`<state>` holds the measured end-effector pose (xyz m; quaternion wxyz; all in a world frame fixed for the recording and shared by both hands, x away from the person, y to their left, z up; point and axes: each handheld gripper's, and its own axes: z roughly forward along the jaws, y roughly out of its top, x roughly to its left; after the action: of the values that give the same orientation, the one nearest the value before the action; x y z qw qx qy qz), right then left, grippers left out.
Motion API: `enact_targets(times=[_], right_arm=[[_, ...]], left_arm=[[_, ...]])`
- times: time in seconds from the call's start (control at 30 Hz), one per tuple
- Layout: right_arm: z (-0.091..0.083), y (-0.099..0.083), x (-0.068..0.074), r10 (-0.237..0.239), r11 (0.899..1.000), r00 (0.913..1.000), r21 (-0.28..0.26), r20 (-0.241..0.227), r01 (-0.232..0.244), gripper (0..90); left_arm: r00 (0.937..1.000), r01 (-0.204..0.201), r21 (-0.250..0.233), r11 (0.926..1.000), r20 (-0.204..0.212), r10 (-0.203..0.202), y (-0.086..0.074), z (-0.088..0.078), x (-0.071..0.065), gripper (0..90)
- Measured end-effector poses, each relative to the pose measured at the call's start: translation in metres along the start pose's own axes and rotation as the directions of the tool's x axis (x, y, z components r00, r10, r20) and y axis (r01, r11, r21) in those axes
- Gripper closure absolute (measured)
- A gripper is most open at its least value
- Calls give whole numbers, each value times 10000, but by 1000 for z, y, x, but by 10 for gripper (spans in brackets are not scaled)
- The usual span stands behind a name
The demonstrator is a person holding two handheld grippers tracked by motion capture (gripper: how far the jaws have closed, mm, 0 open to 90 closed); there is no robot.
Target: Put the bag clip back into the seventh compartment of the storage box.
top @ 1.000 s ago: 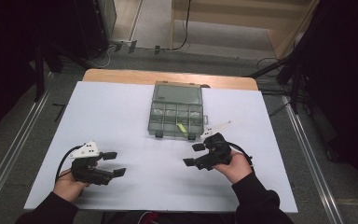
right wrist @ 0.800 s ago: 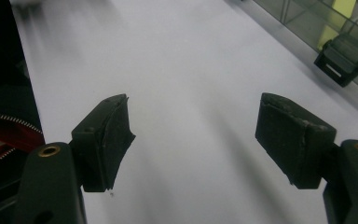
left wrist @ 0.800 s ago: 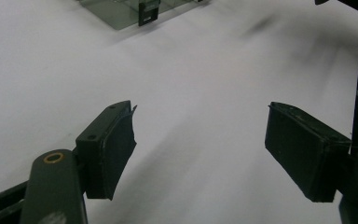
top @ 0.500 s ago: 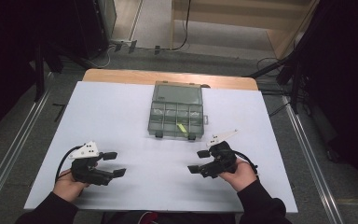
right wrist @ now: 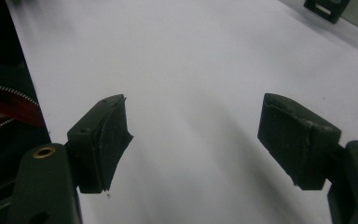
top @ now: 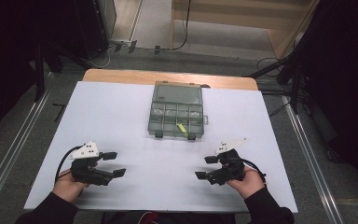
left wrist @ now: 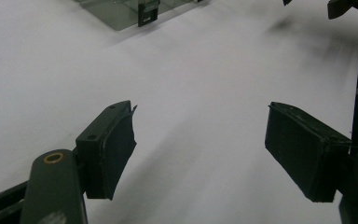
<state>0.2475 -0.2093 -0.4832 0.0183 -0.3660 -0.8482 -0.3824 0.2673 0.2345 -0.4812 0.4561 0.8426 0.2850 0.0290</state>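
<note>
Both sets of tongs sit low over the white worktop (top: 121, 116), one in each hand, and both are spread wide with nothing between them. The left tongs (top: 114, 164) hover near the front left part of the sheet; the right tongs (top: 206, 167) hover near the front right. They are well apart, with bare white sheet between them.

Ahead of both, and roughly midway between them, lies the box (top: 176, 110), a clear plastic organiser with its lid folded back flat on the far side. The near half is split into small compartments by thin walls. In one compartment toward the right tongs' side lies a small yellow-green piece (top: 182, 128), set at a slant. What the other compartments hold is too small to tell. Two dark latches (top: 159, 134) stick out from the box's near edge, facing the tongs.

From the left gripper view the box corner and one latch show far ahead of the open jaws. In the right gripper view the black pads (right wrist: 103, 140) stand wide over plain sheet.
</note>
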Motion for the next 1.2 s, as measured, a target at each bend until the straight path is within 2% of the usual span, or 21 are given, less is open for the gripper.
enact_targets(times=[0.57,0.83,1.2], right_arm=[[-18,-27,-11,519,9985,9976,-198,465,-510,247],[-19,-31,-16,597,9981,9962,-168,635,-588,247],[-16,-30,-16,559,9984,9964,-153,641,-550,245]], left_arm=[[10000,-23,-32,10000,-85,23,-1,-2,1,234],[9999,3,-11,10000,-144,-3,-2,-4,2,234],[9999,-11,20,10000,-164,11,-2,-4,2,234]])
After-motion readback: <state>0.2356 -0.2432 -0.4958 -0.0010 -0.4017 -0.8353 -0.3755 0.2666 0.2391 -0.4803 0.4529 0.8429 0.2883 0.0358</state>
